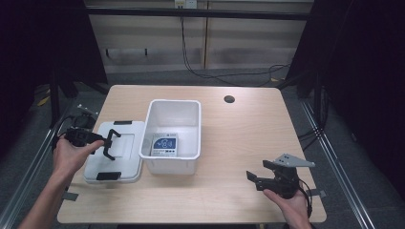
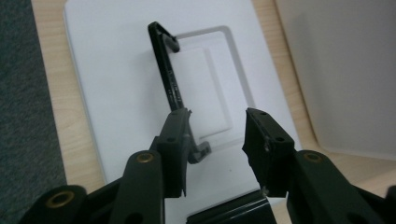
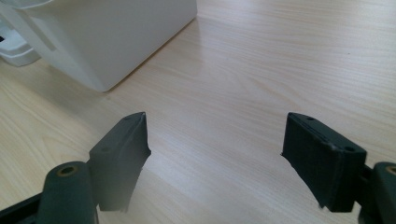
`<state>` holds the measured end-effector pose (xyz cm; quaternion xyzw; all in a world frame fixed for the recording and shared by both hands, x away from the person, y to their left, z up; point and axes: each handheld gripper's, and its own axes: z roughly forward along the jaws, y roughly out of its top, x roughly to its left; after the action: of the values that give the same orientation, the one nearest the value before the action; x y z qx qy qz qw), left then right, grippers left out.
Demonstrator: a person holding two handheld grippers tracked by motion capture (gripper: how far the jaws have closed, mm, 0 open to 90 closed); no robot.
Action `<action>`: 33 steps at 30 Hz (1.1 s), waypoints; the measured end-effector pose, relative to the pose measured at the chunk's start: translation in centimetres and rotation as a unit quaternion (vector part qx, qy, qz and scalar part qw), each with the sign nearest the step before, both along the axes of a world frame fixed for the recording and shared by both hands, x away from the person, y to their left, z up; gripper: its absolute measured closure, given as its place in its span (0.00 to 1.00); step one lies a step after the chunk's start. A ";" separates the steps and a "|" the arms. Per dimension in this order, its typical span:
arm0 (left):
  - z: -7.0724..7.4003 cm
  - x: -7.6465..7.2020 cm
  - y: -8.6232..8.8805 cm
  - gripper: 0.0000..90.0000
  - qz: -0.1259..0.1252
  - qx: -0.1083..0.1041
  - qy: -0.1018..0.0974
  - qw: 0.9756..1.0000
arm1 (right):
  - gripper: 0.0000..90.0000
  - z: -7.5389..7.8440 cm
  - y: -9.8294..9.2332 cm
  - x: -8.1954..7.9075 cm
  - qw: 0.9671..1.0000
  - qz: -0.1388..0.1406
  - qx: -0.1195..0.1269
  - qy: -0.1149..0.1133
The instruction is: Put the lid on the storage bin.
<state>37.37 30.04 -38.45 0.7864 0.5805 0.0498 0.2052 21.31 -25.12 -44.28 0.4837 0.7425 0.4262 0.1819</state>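
So the left claw (image 1: 109, 143) is hovering over the white lid (image 1: 125, 143), which lies flat on the counter (image 1: 239, 138) right up against the left side of the open white bin (image 1: 173, 136), and its jaws are partly apart with nothing pinched between them. The lid's black handle (image 2: 166, 70) sits just beside one jaw, can't tell if it's touching. The right claw (image 1: 255, 180) is spread wide and empty low over bare wood near the front right, well apart from the bin, which has a small blue-and-white box (image 1: 165, 144) inside.
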 end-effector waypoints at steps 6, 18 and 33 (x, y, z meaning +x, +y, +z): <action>-0.9 1.6 0.2 0.66 0.007 0.011 0.032 0.999 | 0.24 -0.1 0.0 0.1 1.000 0.001 0.000 0.004; -2.7 3.7 -0.1 0.75 0.027 0.025 0.075 0.996 | 0.23 -0.3 0.0 0.2 1.000 -0.003 0.002 0.010; -3.6 4.8 -1.2 0.90 0.056 0.021 0.104 0.993 | 0.21 -0.4 0.0 0.3 1.000 0.000 0.002 0.014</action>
<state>42.15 28.84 -42.01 0.7575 0.6410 -0.0087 0.1235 21.62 -25.10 -44.63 0.4899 0.7442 0.4206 0.1708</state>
